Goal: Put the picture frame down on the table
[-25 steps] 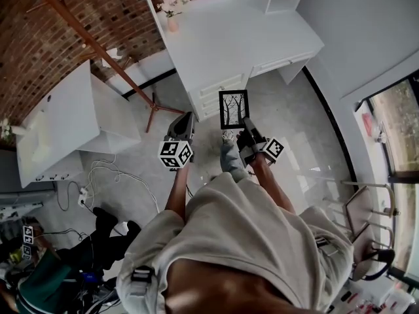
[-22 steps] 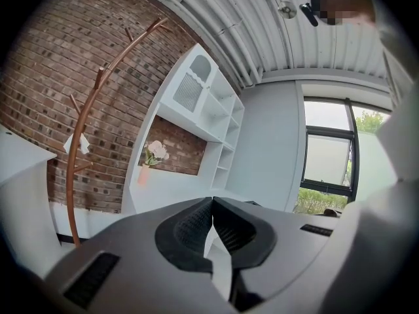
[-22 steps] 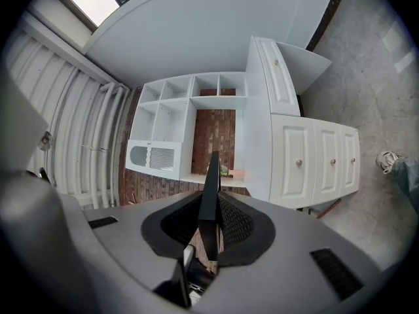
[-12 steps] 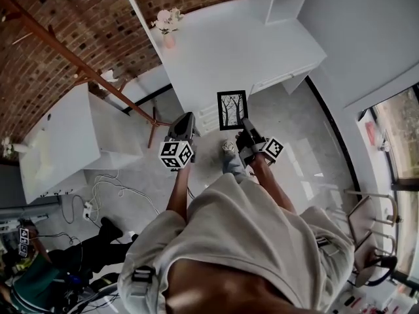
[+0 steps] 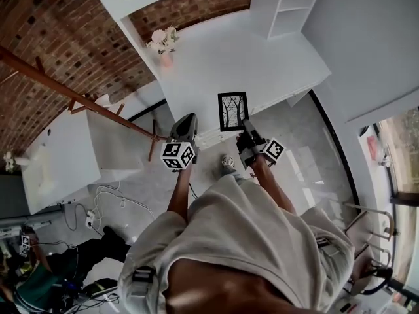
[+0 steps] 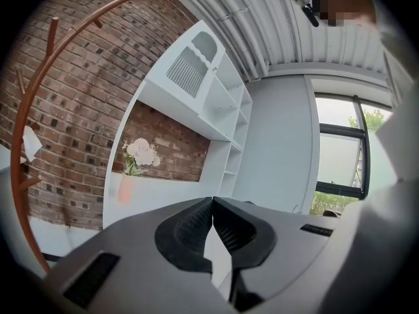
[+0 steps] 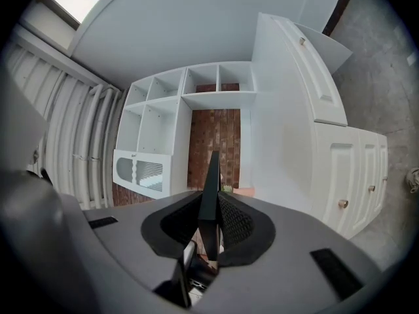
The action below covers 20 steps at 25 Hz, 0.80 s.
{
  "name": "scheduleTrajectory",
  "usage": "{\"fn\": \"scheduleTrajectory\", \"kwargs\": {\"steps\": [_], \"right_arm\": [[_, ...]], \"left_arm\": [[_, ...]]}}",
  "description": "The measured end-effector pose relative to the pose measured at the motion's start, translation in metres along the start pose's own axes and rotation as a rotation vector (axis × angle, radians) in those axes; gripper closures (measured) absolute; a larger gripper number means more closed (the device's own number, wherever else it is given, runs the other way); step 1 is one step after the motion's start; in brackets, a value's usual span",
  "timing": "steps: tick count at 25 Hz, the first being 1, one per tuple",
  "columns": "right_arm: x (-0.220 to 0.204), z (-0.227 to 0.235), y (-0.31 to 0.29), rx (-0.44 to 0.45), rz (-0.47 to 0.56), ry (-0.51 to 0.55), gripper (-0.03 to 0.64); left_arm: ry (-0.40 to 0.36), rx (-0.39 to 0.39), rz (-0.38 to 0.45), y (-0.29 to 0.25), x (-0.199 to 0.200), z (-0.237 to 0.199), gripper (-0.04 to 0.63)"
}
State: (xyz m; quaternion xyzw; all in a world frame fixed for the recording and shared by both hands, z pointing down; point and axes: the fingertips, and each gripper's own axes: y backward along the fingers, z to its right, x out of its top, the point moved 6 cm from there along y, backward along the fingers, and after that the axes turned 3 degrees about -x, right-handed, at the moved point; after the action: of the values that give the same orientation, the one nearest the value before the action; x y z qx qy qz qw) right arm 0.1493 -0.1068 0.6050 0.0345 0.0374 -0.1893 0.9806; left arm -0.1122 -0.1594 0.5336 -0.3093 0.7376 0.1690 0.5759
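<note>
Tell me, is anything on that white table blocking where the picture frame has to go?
Nothing visible. The right tongs hold the picture frame by the white table's bare front edge; the flower vase stands far off at the back left.

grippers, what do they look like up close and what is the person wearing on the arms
The left gripper and right gripper look alike: smooth grey shells with black ribbed pads set in rounded black surrounds. Each carries a white cube printed with black square markers. No cables show on either. The person wears a loose light beige shirt with short sleeves.
</note>
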Motion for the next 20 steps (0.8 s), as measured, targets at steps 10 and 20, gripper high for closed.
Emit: {"fn": "scheduleTrajectory", "kwargs": {"steps": [10, 20], "right_arm": [[0.063, 0.008, -0.101, 0.013, -0.018, -0.013, 0.532], [0.106, 0.010, -0.157, 0.029, -0.055, -0.007, 0.532]], "left_arm": [[-0.011, 0.017, 0.007, -0.097, 0.034, -0.050, 0.578], [-0.016, 0.040, 0.011, -0.151, 0.047, -0.066, 0.578]]}}
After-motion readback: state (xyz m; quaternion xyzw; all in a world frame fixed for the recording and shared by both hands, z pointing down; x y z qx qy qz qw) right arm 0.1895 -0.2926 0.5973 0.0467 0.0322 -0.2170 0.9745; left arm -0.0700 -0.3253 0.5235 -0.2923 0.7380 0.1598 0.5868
